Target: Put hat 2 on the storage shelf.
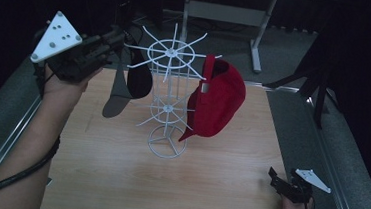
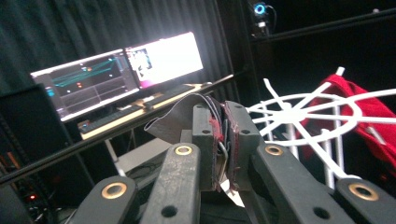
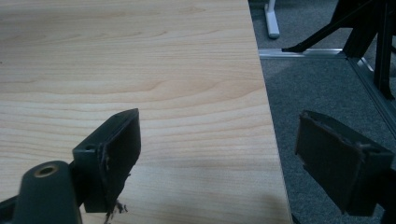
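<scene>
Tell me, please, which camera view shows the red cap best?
The high view shows it best: the whole red cap hangs on the right side of the white wire rack, brim pointing down. The left gripper view gives just a part of it, behind the rack's white spokes. The right gripper view looks at the wooden table instead.

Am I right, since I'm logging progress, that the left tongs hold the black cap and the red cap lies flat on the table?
Not quite: the high view shows the red cap hanging on the white rack, not flat on the table. The left tongs do hold the black cap.
</scene>
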`<control>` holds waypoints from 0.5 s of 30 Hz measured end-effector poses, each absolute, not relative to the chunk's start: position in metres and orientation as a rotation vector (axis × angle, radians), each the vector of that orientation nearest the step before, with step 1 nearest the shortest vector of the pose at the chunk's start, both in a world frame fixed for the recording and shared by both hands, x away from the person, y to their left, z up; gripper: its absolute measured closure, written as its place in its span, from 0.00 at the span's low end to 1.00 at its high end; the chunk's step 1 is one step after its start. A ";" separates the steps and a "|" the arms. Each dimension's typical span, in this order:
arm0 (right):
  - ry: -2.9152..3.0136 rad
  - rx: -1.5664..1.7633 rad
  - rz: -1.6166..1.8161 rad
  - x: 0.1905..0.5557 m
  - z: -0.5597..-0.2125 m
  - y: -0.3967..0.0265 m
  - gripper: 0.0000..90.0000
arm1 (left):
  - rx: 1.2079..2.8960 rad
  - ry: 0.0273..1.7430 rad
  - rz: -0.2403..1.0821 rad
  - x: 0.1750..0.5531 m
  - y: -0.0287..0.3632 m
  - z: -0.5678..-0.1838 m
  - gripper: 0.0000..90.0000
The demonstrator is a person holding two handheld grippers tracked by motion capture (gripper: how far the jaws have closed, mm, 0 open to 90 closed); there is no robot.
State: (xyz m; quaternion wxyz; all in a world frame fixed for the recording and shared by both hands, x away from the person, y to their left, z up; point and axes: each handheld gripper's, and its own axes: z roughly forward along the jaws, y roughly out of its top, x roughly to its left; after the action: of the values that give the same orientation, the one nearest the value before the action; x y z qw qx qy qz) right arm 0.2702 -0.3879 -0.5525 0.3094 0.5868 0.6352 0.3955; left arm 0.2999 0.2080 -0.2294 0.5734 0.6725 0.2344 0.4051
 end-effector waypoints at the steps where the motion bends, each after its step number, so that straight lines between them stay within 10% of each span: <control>1: 1.678 1.551 1.045 0.270 -0.552 -0.388 0.16 | 1.578 0.547 0.944 0.299 0.207 -0.231 0.95; 15: 1.676 1.557 1.052 0.270 -0.552 -0.389 0.16 | 1.581 0.567 0.862 0.296 0.210 -0.263 0.94</control>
State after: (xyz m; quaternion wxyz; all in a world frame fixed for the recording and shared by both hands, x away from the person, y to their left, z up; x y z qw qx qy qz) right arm 0.2705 -0.3885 -0.5522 0.3069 0.5885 0.6335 0.3976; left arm 0.2961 0.2105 -0.2628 0.5864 0.6784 0.2430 0.3699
